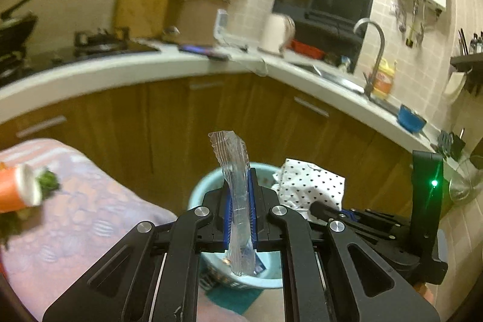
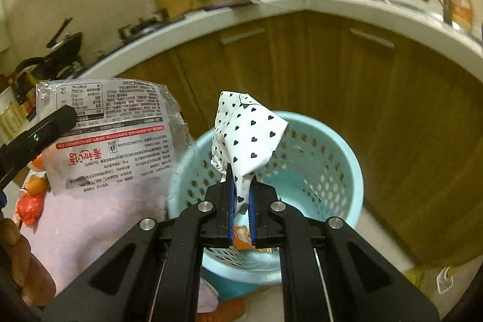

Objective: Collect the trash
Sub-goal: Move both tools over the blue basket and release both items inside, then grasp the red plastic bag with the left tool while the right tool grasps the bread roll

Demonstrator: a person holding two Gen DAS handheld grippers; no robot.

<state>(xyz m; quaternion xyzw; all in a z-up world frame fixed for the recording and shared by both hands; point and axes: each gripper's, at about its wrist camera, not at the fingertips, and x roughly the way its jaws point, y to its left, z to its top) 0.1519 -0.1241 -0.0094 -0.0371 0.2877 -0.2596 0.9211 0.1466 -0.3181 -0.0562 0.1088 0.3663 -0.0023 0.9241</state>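
Left tool (image 1: 240,210) pinches a clear wrapper (image 1: 234,186), jaws pressed tight on the film, which stands up and curls above the pads. Right tool (image 2: 241,195) clamps a heart-print paper (image 2: 247,132) the same way, bunched over its tips. Both hang over the blue bin (image 2: 332,159) on the floor; the paper is above the rim, the wrapper nearer the bin's left edge. Some trash already lies inside. Risk here, I'd say: light film drifts or clings to a pad on release and lands outside, on the pink cloth (image 2: 99,219). Beyond, wooden cabinets (image 1: 169,104), then the worktop (image 1: 99,71) with a pot (image 1: 196,14).
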